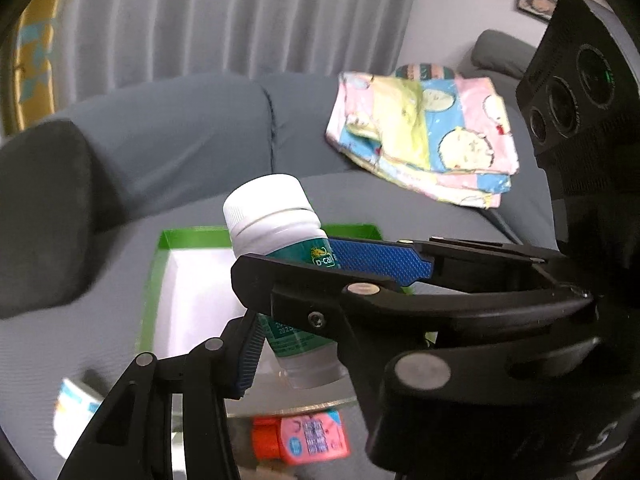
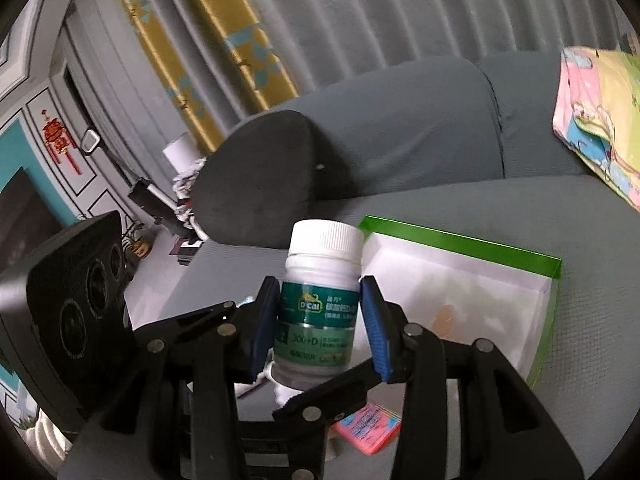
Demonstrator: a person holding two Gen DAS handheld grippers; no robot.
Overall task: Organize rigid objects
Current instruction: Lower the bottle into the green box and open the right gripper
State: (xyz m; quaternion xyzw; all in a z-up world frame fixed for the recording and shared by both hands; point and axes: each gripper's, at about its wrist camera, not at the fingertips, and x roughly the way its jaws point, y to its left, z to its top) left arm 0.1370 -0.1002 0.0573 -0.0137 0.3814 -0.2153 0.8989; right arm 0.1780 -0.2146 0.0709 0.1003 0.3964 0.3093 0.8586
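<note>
A white-capped bottle with a green label (image 1: 276,216) (image 2: 320,304) is held up in the air over the grey sofa seat. My right gripper (image 2: 320,320) is shut on its label, one blue pad on each side. In the left wrist view the right gripper (image 1: 286,264) reaches in from the right across the bottle. My left gripper (image 1: 298,352) is shut on the bottle's lower part, its blue pad (image 1: 248,356) against the left side. Behind the bottle a white tray with a green rim (image 1: 188,238) (image 2: 460,240) lies on the seat.
A pink and orange packet (image 1: 308,436) (image 2: 368,428) lies below the grippers beside a glass edge (image 1: 320,406). A white box (image 1: 76,412) sits at the lower left. A dark cushion (image 2: 260,184) and a folded patterned blanket (image 1: 424,136) rest on the sofa.
</note>
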